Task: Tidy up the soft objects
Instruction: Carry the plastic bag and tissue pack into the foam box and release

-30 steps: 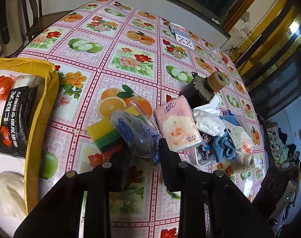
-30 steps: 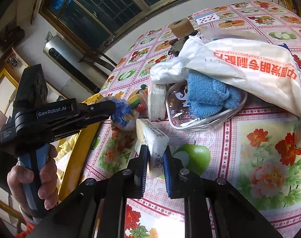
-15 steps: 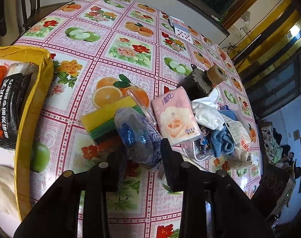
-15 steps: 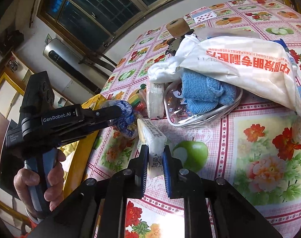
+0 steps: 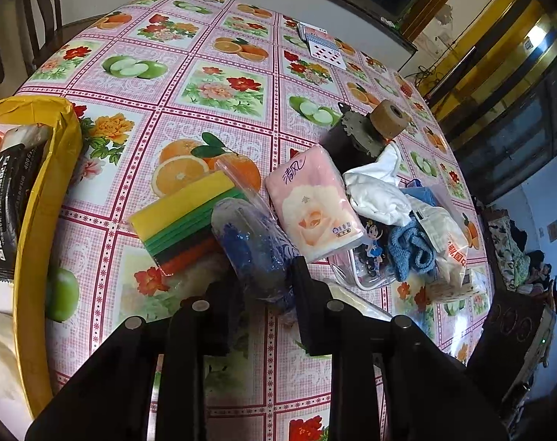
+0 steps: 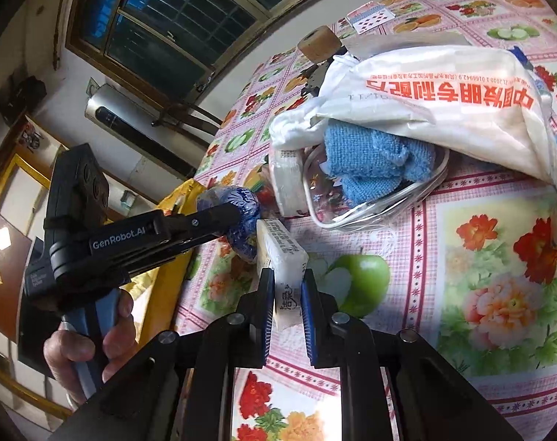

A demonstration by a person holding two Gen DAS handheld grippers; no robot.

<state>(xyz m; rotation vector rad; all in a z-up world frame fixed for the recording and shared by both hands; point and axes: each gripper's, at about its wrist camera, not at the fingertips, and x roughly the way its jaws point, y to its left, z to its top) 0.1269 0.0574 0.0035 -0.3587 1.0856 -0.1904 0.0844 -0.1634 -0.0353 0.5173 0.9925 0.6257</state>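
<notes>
Bare tablecloth (image 5: 219, 84) far side, heaped soft items (image 5: 399, 220) crowding right, yellow bag (image 5: 39, 198) walling left.

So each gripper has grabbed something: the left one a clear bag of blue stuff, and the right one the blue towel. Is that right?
Not quite. The right gripper is shut on a white tissue pack, as the right wrist view shows; the blue towel lies untouched in the clear pouch. The left gripper does hold the clear bag of blue stuff.

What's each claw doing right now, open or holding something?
Left claw: shut on the clear bag of blue items.
Right claw: shut on the white tissue pack.
</notes>
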